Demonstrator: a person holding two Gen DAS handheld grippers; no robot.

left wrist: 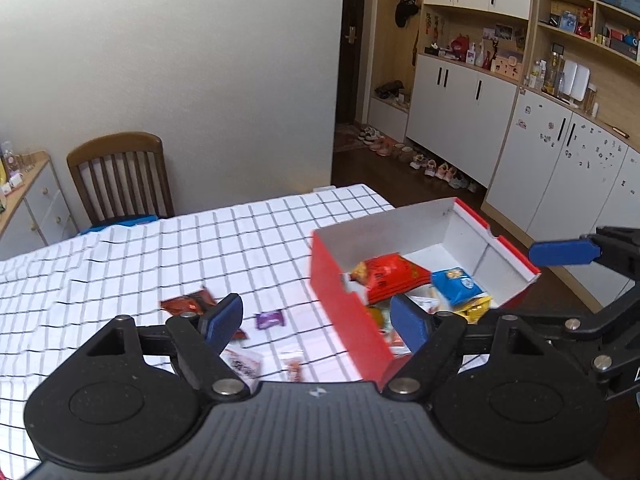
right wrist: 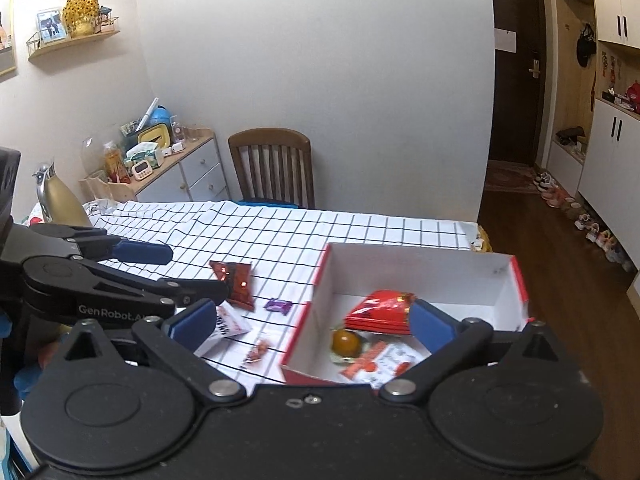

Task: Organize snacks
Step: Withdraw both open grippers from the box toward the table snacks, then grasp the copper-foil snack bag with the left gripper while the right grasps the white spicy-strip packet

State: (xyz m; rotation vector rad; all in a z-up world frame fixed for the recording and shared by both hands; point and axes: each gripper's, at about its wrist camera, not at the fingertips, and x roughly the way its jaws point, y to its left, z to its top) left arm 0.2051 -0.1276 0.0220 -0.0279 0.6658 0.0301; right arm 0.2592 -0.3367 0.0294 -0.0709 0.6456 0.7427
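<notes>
Right wrist view: both grippers hang empty and spread near the red cardboard box with white inside point(right wrist: 420, 276), loose snacks lying outside it.

Left gripper point(left wrist: 316, 318) and right gripper point(right wrist: 312, 322) both stand with jaws wide and nothing between them. Inside the box lie a red crinkled foil snack bag point(right wrist: 380, 310), a blue packet point(left wrist: 456, 284) and a round orange sweet point(right wrist: 346, 342). Left of the box, on the white black-gridded tablecloth point(right wrist: 360, 232), rest a dark red flat wrapper point(right wrist: 236, 280), a small purple candy point(right wrist: 278, 305) and a white printed packet point(right wrist: 228, 326). Judged risk: the grippers sit close together, so reaching for the same packet could make them collide; a thin wrapper may slip from the pads, or a jaw could nudge the light box toward the table edge just right of it.
</notes>
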